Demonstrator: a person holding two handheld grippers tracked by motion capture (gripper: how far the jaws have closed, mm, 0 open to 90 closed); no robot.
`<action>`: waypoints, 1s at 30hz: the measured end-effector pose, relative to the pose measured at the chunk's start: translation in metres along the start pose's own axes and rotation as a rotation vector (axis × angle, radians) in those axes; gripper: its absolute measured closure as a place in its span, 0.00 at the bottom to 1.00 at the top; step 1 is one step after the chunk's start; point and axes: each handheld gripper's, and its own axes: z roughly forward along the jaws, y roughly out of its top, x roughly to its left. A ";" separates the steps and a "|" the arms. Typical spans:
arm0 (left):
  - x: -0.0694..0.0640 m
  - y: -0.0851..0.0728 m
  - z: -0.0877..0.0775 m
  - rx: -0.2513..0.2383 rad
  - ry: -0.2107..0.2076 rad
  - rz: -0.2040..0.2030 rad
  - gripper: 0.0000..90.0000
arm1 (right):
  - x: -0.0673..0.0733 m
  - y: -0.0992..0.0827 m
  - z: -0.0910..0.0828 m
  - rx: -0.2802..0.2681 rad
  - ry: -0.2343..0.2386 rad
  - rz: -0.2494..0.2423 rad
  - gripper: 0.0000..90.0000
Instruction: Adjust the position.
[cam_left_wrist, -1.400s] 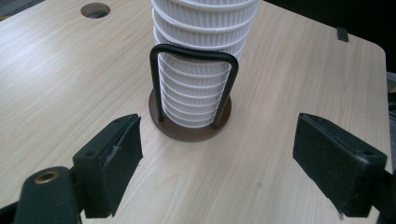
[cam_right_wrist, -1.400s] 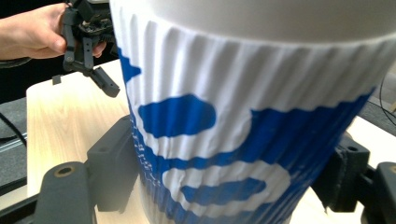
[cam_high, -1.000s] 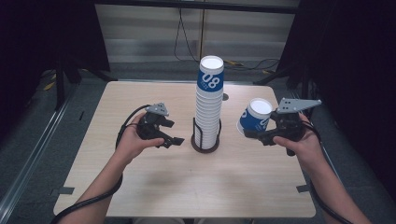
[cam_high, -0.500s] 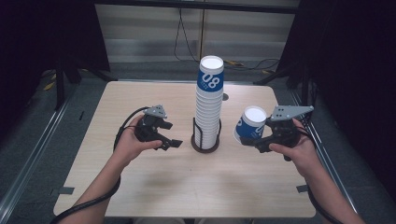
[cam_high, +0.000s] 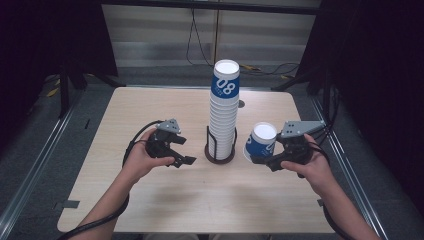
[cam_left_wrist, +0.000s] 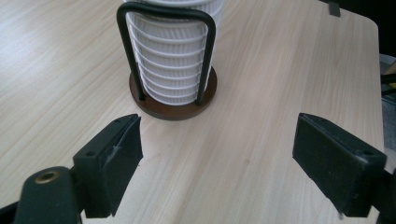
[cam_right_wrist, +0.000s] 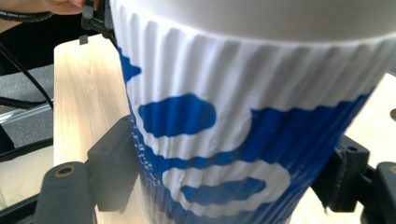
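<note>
High view: one blue-and-white paper cup (cam_high: 262, 142) is off the cup stack (cam_high: 224, 112) and gripped in the right claw (cam_high: 263, 161), low over the desk (cam_high: 150, 105); setting it down remains. The left claw (cam_high: 184, 152) gapes wide and bare near the holder (cam_left_wrist: 173, 100).

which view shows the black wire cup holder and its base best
The left gripper view: the wire cup holder stands close and sharp, its loop around the white cups above the round brown base. The high view shows it small, at the foot of the cup stack.
</note>
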 end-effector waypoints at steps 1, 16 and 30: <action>-0.001 -0.001 0.000 0.007 -0.005 -0.001 0.17 | 0.001 -0.001 0.001 0.003 0.005 -0.001 0.23; -0.006 -0.009 0.006 0.014 -0.019 0.004 0.17 | 0.006 -0.006 0.015 0.034 0.033 -0.019 0.24; -0.014 -0.012 0.011 0.020 -0.044 0.015 0.17 | 0.015 -0.007 0.031 0.082 0.073 -0.055 0.24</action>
